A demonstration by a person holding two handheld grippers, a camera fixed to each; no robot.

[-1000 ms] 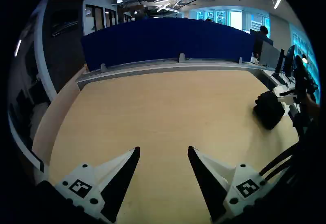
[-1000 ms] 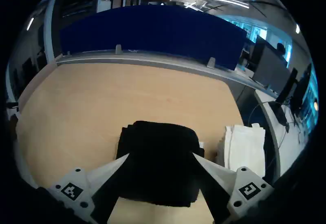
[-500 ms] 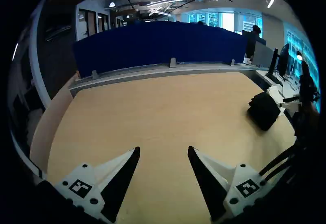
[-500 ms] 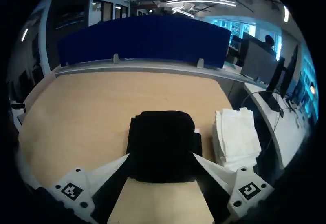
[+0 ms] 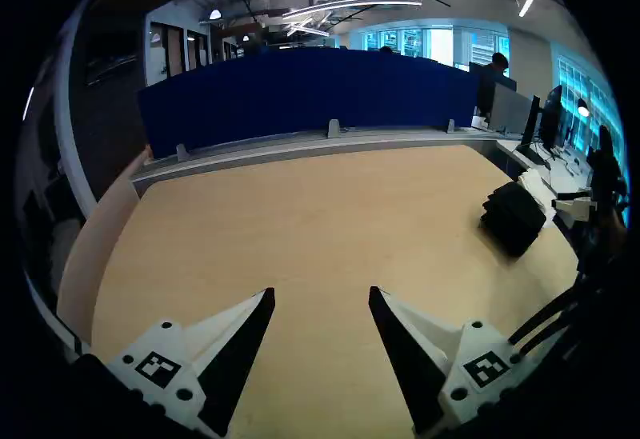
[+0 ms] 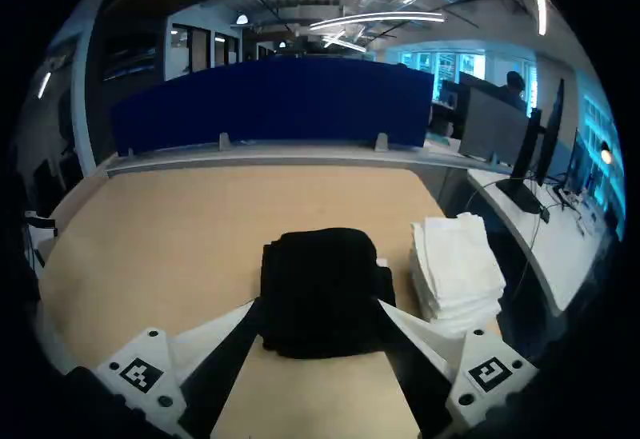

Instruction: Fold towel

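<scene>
A folded black towel (image 6: pixel 320 275) lies on the wooden table (image 6: pixel 160 223), its near edge between the tips of my right gripper (image 6: pixel 318 305). That gripper's fingers stand wide apart beside the towel without pressing on it. A stack of folded white towels (image 6: pixel 456 267) sits just to its right. In the left gripper view my left gripper (image 5: pixel 320 291) hangs open over bare table (image 5: pixel 320 199), holding nothing. Far to its right lies the black towel (image 5: pixel 512 217), with the right gripper (image 5: pixel 574 207) beside it.
A blue divider panel (image 5: pixel 304 91) on a grey rail closes off the table's far edge. Monitors (image 6: pixel 496 131) stand on a desk beyond the right edge, close to the white stack. A person (image 5: pixel 498 61) sits far behind the divider.
My right gripper has drawn back and risen, so the black towel now lies farther ahead between the fingertips. The left gripper's view has shifted only slightly.
</scene>
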